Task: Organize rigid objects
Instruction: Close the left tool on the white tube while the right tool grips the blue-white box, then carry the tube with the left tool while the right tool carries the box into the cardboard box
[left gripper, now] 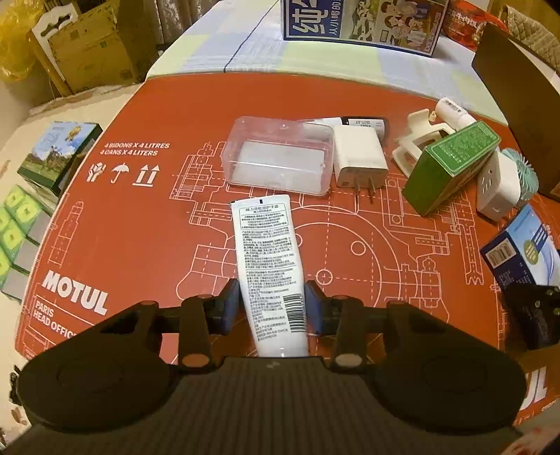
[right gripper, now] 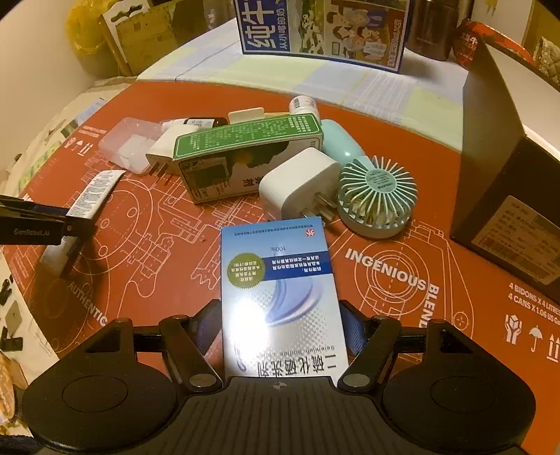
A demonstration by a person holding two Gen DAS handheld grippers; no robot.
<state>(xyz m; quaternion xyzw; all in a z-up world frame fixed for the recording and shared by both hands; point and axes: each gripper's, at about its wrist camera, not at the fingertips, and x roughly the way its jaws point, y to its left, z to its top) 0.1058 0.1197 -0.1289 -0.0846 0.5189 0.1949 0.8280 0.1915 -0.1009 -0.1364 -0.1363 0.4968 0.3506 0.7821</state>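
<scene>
A white tube with printed text lies lengthwise on the red cardboard sheet. My left gripper is shut on its lower part, with the blue pads against both sides. From the right wrist view that gripper shows at the left edge with the tube in it. A blue and white box sits between the pads of my right gripper, which is shut on its sides. The same box appears at the right edge of the left wrist view.
Beyond the tube lie a clear plastic case, a white charger, a green box, a white clip and a white plug adapter. A mint fan and a tall dark box stand to the right. A printed carton stands at the back.
</scene>
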